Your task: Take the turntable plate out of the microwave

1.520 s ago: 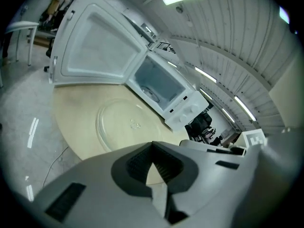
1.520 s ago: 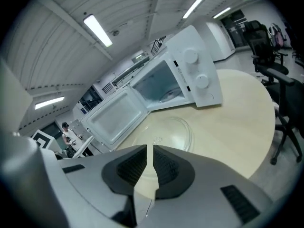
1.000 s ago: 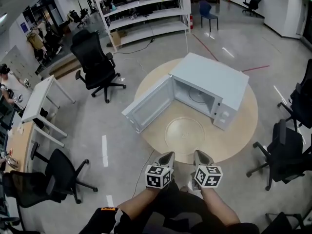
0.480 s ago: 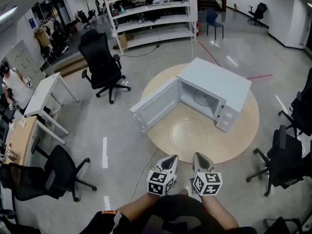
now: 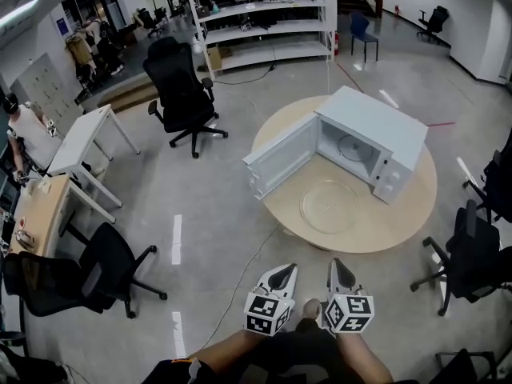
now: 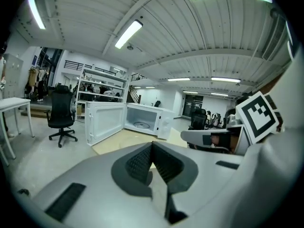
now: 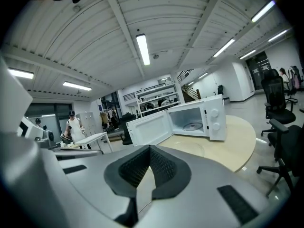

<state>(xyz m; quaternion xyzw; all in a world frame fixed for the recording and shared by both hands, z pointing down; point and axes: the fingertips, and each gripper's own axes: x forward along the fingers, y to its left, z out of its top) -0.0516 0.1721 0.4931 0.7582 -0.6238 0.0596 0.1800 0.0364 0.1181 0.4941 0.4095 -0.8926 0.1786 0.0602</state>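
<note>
The white microwave (image 5: 370,137) stands on a round wooden table (image 5: 404,218) with its door (image 5: 282,157) swung wide open. The clear glass turntable plate (image 5: 330,206) lies flat on the table in front of it. Inside the oven only the roller ring (image 5: 354,147) shows. My left gripper (image 5: 283,274) and right gripper (image 5: 338,269) are side by side over the floor, well short of the table, both shut and empty. In the left gripper view the pads (image 6: 142,161) meet, with the microwave (image 6: 142,119) far ahead. The right gripper view shows its pads (image 7: 159,164) closed too, microwave (image 7: 192,120) beyond.
Black office chairs stand around: one at far left of the table (image 5: 182,94), one near left (image 5: 96,274), two at the right (image 5: 472,258). White desks (image 5: 76,146) and a person (image 5: 24,130) are at the left, with shelving (image 5: 264,14) at the back.
Both grippers have drawn back from the table together and risen a little. The table, microwave and plate now sit farther away and more to the right in the head view.
</note>
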